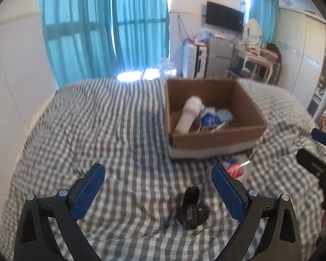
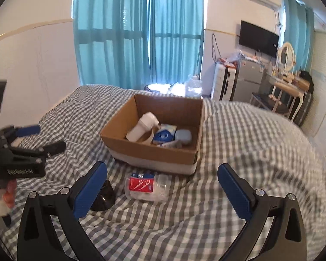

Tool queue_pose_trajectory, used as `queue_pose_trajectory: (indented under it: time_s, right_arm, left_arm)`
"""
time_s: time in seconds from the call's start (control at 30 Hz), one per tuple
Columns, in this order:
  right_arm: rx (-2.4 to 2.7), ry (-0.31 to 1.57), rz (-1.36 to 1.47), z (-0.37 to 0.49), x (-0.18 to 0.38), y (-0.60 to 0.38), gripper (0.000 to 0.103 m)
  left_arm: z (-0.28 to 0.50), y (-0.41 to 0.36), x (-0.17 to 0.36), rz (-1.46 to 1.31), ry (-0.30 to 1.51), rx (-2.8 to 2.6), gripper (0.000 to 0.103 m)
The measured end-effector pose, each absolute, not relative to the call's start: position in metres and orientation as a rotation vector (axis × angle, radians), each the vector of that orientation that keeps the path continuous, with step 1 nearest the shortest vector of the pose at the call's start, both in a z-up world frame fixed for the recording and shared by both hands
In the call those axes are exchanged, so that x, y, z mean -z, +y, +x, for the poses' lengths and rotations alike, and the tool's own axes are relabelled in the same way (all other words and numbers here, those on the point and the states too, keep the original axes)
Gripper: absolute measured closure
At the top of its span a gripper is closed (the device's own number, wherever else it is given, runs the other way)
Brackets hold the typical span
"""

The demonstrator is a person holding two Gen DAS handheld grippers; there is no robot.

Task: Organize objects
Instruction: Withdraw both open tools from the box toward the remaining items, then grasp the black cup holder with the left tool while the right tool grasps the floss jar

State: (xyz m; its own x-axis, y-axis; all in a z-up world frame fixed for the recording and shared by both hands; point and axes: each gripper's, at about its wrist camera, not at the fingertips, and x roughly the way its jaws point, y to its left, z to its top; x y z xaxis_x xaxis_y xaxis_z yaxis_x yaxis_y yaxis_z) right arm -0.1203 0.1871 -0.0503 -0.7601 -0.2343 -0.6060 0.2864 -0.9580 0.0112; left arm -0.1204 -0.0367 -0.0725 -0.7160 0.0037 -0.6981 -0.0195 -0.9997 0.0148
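A cardboard box sits on the checked bed. Inside it lie a white bottle, a blue packet and other small items. My left gripper is open over the bed, and a small black object lies between its fingers, untouched. My right gripper is open too, hanging above a clear tub with a red label in front of the box. Each gripper shows at the edge of the other's view: the left gripper and the right gripper.
The checked bedcover spreads wide around the box. Teal curtains hang behind the bed. A small fridge, a dressing table with a mirror and a wardrobe stand along the far right wall.
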Motion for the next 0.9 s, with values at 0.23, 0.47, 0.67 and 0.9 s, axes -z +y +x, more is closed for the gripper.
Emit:
queue_pose_trajectory:
  time_s: [0.23, 0.47, 0.67, 0.9]
  right_arm:
    - [2.724, 0.054, 1.032, -0.143, 0.105, 0.187, 0.001]
    - [2.696, 0.115, 1.164, -0.155, 0.145, 0.175, 0.001]
    - [2.703, 0.154, 1.209, -0.161, 0.157, 0.170, 0.001]
    - [2.775, 0.065, 1.171, -0.160, 0.152, 0.182, 0.001]
  left_arm:
    - [-0.130, -0.029, 0.138, -1.310, -0.006, -2.806, 0.002]
    - [-0.130, -0.020, 0.167, -1.361, 0.015, -2.668, 0.002]
    - [-0.136, -0.012, 0.182, -1.426, 0.028, -2.601, 0.002]
    - [-0.138, -0.001, 0.189, -1.399, 0.016, -2.513, 0.019]
